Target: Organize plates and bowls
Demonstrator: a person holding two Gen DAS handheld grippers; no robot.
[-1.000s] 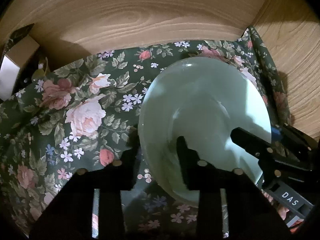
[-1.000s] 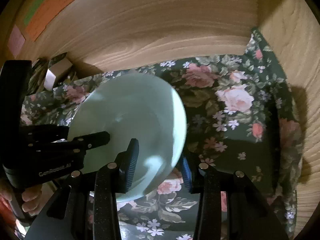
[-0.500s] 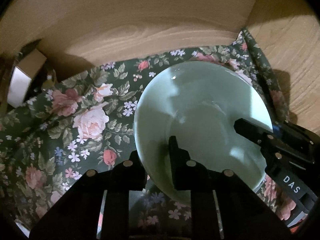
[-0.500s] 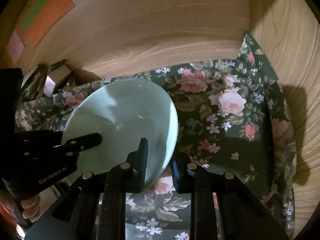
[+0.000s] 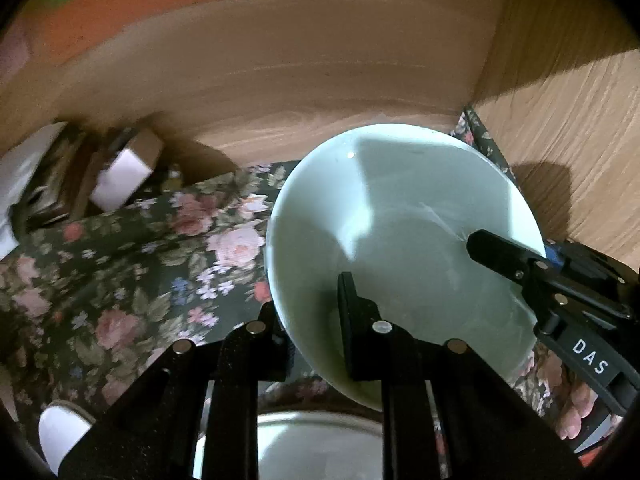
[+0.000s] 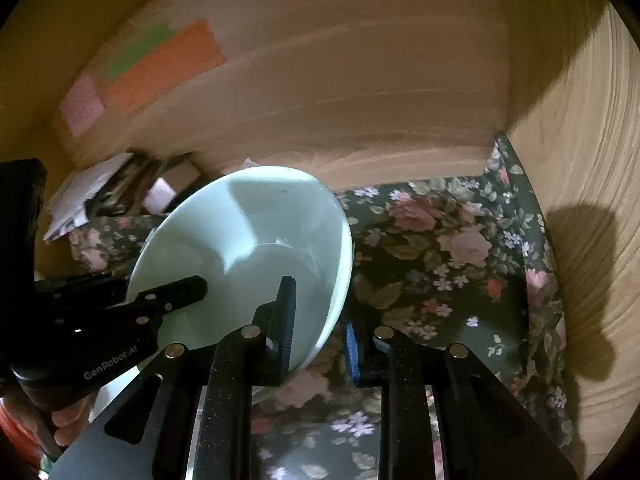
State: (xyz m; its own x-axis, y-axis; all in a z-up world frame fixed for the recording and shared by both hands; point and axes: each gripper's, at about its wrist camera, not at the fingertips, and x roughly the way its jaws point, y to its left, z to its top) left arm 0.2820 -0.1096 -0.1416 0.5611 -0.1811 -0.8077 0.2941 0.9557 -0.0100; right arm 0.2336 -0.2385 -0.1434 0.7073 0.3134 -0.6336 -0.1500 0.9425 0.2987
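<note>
The left gripper (image 5: 316, 312) is clamped on the near left rim of the pale green bowl (image 5: 400, 240): one finger sits outside the wall, the other inside. The bowl is tilted above the floral cloth (image 5: 132, 280), and most of it lies ahead and to the right of these fingers. The right gripper (image 6: 320, 316) grips the opposite rim of the same bowl (image 6: 248, 248) in the same way, with the bowl reaching left of its fingers.

Right tongs (image 6: 316, 322) clamp pale green bowl (image 6: 256, 248) rim above floral cloth (image 6: 448, 256).
</note>
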